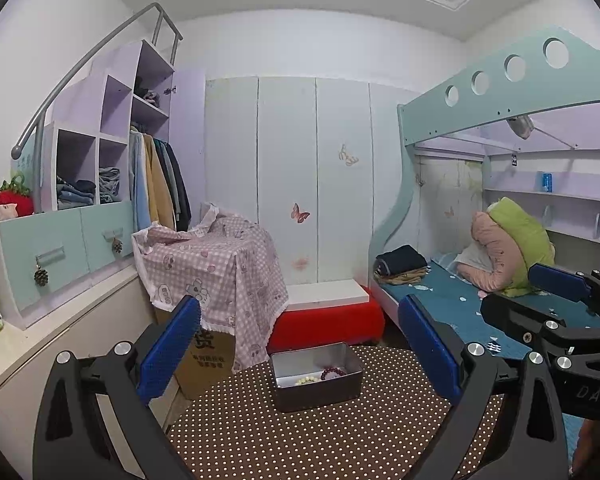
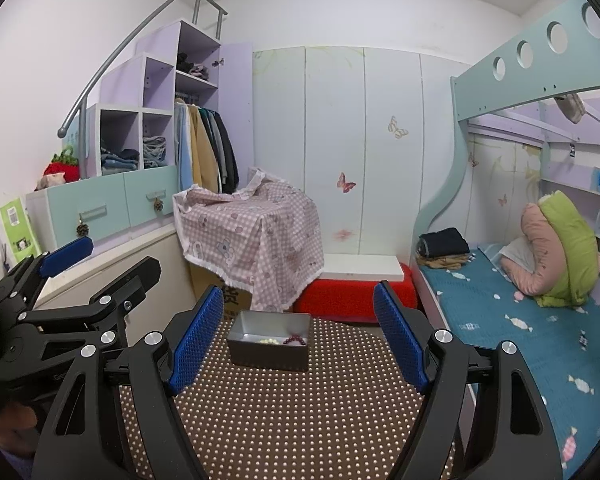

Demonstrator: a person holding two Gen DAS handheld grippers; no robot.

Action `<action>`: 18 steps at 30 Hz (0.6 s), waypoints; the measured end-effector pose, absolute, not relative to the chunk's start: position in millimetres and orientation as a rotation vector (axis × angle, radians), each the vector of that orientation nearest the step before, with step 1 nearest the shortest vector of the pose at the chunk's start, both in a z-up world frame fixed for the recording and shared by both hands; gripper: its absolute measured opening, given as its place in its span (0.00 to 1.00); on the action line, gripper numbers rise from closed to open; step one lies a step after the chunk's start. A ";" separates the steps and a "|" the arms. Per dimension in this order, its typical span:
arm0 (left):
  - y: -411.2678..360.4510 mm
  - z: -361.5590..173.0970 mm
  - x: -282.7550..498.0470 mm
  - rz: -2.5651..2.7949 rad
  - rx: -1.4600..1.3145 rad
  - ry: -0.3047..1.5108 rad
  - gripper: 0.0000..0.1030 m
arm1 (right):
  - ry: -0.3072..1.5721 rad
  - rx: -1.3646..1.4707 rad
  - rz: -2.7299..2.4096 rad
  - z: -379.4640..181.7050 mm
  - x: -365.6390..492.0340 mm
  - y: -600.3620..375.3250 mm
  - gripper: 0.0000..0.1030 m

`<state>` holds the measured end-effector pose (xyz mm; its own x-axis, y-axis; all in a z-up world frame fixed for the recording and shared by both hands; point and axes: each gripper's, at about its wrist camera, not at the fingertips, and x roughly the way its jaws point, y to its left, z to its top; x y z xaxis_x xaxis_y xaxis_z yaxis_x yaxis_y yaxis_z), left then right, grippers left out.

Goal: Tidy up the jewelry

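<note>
Kids' bedroom, bunk bed (image 1: 500, 92) on the right, dotted table (image 2: 300, 420) up front. Tin (image 1: 316, 376) sits at the table's far edge with a red bracelet (image 1: 334, 372) and pale beads (image 1: 306, 380) inside (looks basically done?). Left gripper (image 1: 300, 348) and right gripper (image 2: 298, 340) both hang spread apart, holding nothing, well short of the tin. Next I'd guess: check for leftover pieces.

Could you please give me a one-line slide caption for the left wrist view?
Open left gripper above a dotted table, facing a metal tin holding two beaded bracelets.
</note>
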<state>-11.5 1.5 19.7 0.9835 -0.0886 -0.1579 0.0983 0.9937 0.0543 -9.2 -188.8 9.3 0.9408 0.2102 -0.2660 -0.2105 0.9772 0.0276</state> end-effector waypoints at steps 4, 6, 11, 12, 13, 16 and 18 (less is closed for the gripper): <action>3.8 20.4 -11.5 -0.091 0.065 0.157 0.93 | 0.274 -0.003 0.212 8.7 -9.2 -189.0 0.73; 4.8 20.9 -10.4 -0.089 0.066 0.157 0.93 | 0.274 -0.004 0.212 9.8 -9.2 -187.1 0.73; 5.3 20.3 -10.6 -0.090 0.064 0.158 0.93 | 0.275 -0.005 0.211 9.6 -9.1 -187.2 0.73; 5.7 20.4 -10.1 -0.090 0.064 0.159 0.93 | 0.275 -0.004 0.212 9.4 -9.2 -187.5 0.73; 6.4 20.1 -9.9 -0.090 0.064 0.159 0.93 | 0.276 -0.004 0.212 9.3 -9.2 -187.6 0.73; 6.9 18.5 -9.1 -0.088 0.066 0.159 0.93 | 0.275 -0.004 0.212 9.7 -9.0 -187.5 0.73; 7.5 17.0 -7.9 -0.088 0.066 0.163 0.93 | 0.275 -0.004 0.212 9.6 -9.2 -187.7 0.73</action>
<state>-7.9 7.5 17.0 0.9830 -0.0823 -0.1643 0.0929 0.9940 0.0580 -9.2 -187.7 9.6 0.9402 0.2073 -0.2702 -0.2083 0.9777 0.0254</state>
